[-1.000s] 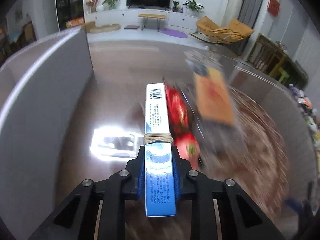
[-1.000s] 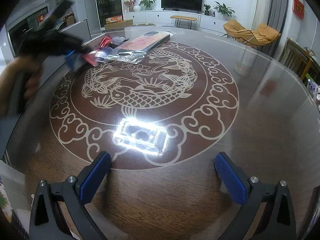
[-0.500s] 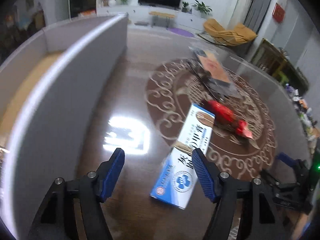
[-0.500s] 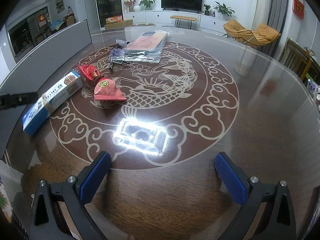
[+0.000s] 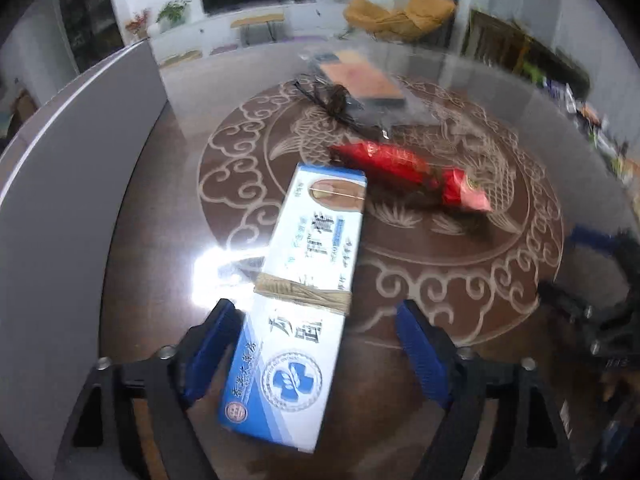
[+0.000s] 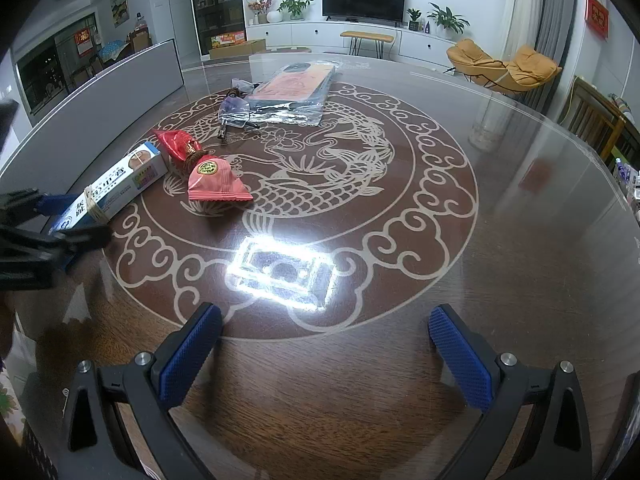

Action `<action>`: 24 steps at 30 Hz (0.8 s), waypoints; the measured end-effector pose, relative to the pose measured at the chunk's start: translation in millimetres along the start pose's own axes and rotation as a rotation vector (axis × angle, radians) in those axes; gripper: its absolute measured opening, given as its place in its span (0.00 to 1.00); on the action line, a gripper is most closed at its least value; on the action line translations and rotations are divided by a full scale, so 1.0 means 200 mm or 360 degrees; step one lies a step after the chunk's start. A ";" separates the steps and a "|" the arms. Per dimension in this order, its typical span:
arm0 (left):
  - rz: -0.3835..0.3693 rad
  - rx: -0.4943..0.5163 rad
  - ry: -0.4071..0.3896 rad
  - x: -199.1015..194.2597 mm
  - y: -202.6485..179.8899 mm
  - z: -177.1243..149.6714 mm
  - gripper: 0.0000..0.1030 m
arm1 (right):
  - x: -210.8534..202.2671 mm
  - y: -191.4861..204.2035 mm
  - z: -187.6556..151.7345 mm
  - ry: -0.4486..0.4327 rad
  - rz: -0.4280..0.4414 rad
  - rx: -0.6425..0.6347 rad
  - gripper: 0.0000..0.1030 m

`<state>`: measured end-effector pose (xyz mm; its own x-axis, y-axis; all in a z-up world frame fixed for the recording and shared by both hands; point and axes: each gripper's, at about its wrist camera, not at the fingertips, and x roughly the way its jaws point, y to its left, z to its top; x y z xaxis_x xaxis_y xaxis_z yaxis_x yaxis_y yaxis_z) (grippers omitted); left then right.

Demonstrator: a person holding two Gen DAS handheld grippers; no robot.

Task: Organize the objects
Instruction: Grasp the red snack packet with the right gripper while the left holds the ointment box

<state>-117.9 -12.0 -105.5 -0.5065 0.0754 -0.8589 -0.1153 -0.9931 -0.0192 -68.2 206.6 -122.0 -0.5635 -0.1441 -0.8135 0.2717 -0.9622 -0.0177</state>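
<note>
Two grippers were in play over the round table [image 6: 520, 240], and only yours on the left mattered for the coming move. Beyond that left gripper [image 5: 320, 344], a grey panel [image 5: 72, 200] stood along its left side, and the flat phone-case package [image 5: 360, 80] lay far ahead of it, with a small dark tangled item [image 5: 336, 100] just in front of the package. Nearer, a red wrapped sachet [image 5: 404, 168] lay ahead and to the right of the jaws, beside the far end of the box; I cannot tell whether they touched.

The blue-and-white box [image 5: 308, 280] lay flat on the table directly between your left fingers, its near end closest to the camera and its long axis running forward and slightly right. A rubber band [image 5: 304, 292] circled it just ahead of the fingertips. Your left jaws stood wide apart, gripping nothing; the left pad [image 5: 212, 344] looked almost against the box edge, the right pad clearly off it.

Your right gripper [image 6: 324, 352] was also spread and empty, with the box [image 6: 116, 192] well away to its front-left. Judging by that, the left hand was far nearer, and closing across the box's short width looked like the natural grip.
</note>
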 end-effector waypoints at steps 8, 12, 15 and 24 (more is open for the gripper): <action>0.0043 -0.0182 -0.0111 -0.06 0.10 -0.06 0.42 | 0.00 0.00 0.00 0.0000 0.0000 0.0000 1.00; 0.0056 -0.0170 -0.0123 -0.13 0.09 -0.19 0.42 | 0.00 0.00 0.00 0.0000 0.0000 0.0000 1.00; 0.0070 -0.0153 -0.0129 -0.16 0.08 -0.25 0.42 | 0.00 0.00 0.00 0.0000 0.0001 0.0001 1.00; 0.0020 -0.0205 -0.0176 -0.16 0.09 -0.27 0.42 | 0.07 0.30 0.44 0.0156 0.0273 -0.0377 0.96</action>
<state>-56.8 -36.3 -105.4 -0.5989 0.0649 -0.7982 -0.0015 -0.9968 -0.0800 -128.6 125.9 -82.2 -0.4188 -0.2655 -0.8684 0.5370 -0.8436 -0.0010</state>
